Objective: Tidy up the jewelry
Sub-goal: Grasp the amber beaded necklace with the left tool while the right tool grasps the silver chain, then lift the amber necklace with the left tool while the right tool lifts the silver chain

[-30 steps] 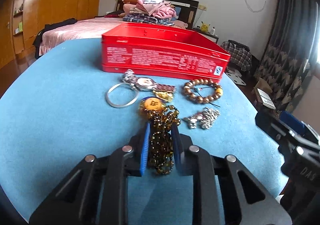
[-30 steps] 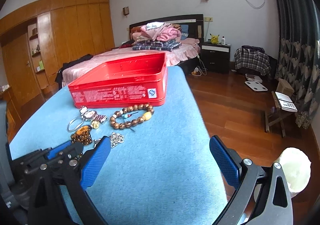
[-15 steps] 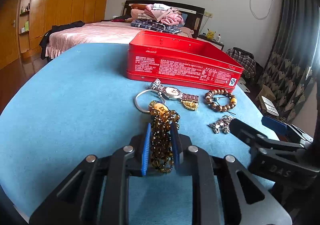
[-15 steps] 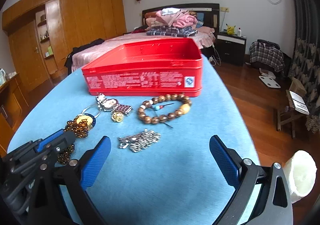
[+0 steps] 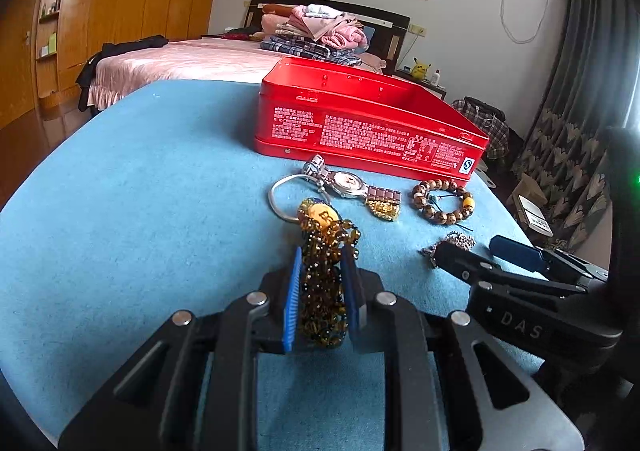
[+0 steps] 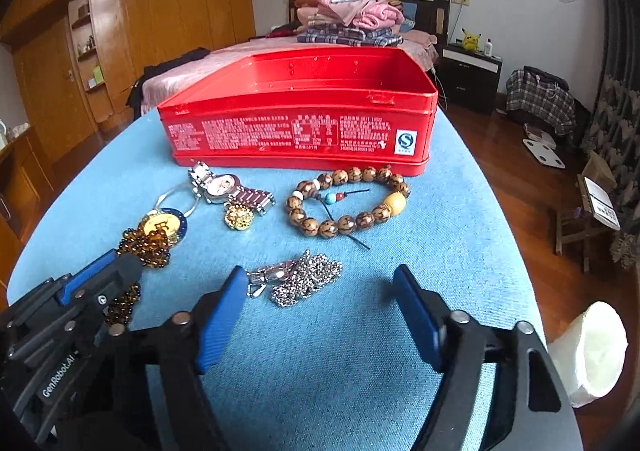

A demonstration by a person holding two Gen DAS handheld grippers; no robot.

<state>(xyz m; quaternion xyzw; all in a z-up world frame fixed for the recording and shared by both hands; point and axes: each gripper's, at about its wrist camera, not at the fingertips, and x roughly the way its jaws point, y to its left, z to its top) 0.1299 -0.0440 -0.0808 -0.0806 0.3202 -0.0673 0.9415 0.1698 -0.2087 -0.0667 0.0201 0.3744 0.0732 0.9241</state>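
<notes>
My left gripper [image 5: 320, 263] is shut on an amber bead necklace [image 5: 324, 283] with a yellow pendant [image 5: 322, 215]; its beads also show in the right wrist view [image 6: 146, 245]. My right gripper [image 6: 320, 287] is open, its blue pads either side of a silver chain [image 6: 298, 278] on the blue table; the chain is partly hidden in the left wrist view [image 5: 456, 241]. An open red tin [image 6: 296, 123] stands behind. Before it lie a watch [image 6: 230, 189], a gold charm [image 6: 239, 217], a silver ring [image 5: 280, 195] and a wooden bead bracelet [image 6: 348, 201].
The blue round table [image 6: 460, 211] drops off to wooden floor on the right. A white lamp shade or bag [image 6: 588, 351] sits low at the right. A bed with folded clothes [image 6: 348, 17] is behind the tin.
My right gripper has swung left and forward so its pads now flank the silver chain. My left gripper keeps its hold on the amber necklace and has shifted left and back from the tin.
</notes>
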